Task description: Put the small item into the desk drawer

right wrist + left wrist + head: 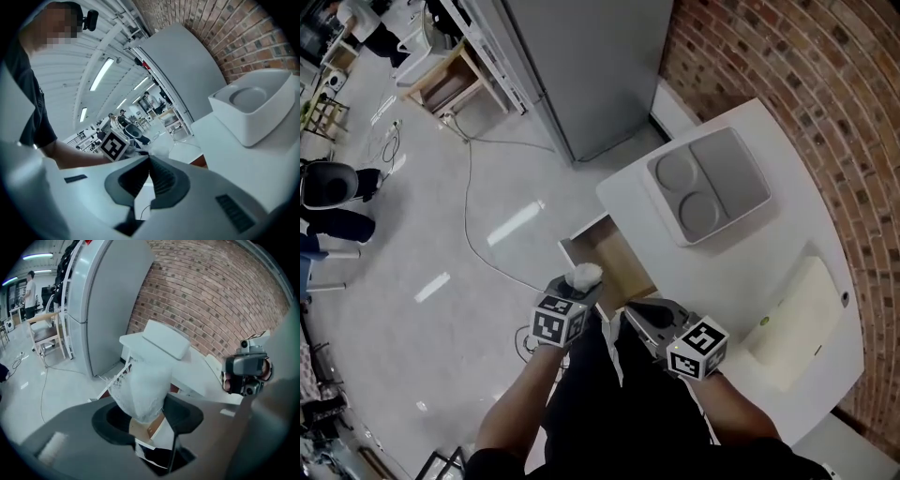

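A small white net-wrapped item (586,275) (143,385) sits between the pads of my left gripper (578,287) (147,414), which is shut on it. It hangs just over the near left corner of the open desk drawer (614,262), whose wooden inside (149,428) shows below the jaws. My right gripper (635,309) (149,164) is shut with nothing in it. It hovers at the white desk's (769,253) front edge, right of the drawer. The left gripper's marker cube (114,145) shows in the right gripper view.
On the desk stand a white appliance with two round dishes (710,183) (255,110) and a cream board (792,323). Behind it is a brick wall (825,84). A grey cabinet (581,66) stands left of the desk, and a cable (472,220) lies on the floor.
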Motion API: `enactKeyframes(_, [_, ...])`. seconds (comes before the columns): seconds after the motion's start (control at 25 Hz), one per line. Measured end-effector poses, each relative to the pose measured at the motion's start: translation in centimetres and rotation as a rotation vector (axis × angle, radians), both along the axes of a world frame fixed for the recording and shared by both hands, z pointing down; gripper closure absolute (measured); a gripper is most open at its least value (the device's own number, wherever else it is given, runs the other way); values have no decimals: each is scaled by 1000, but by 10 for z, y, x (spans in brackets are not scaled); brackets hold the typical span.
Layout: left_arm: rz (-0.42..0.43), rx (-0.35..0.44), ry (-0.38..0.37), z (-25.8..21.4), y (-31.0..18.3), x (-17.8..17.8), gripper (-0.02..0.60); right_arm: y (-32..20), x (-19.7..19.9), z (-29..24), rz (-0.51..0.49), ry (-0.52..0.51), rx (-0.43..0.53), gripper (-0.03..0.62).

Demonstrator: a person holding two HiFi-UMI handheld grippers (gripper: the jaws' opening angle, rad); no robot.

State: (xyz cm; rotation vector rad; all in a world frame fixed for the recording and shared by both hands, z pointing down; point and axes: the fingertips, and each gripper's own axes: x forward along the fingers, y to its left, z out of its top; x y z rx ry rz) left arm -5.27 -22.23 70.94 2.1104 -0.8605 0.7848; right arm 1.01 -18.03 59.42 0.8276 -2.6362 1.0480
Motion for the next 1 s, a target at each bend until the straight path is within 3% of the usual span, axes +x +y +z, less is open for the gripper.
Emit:
enactKeyframes(0.4, [158, -144, -113, 105, -5, 27, 385, 3, 5, 51, 44, 44, -61, 583])
enactKeyframes(0.64, [264, -216, -141, 154, 10, 51, 385, 9, 20, 65, 99, 45, -69, 583])
enactKeyframes(1.0, [326, -251, -234, 200, 6, 65, 384, 29, 38, 77, 163, 38, -118, 583])
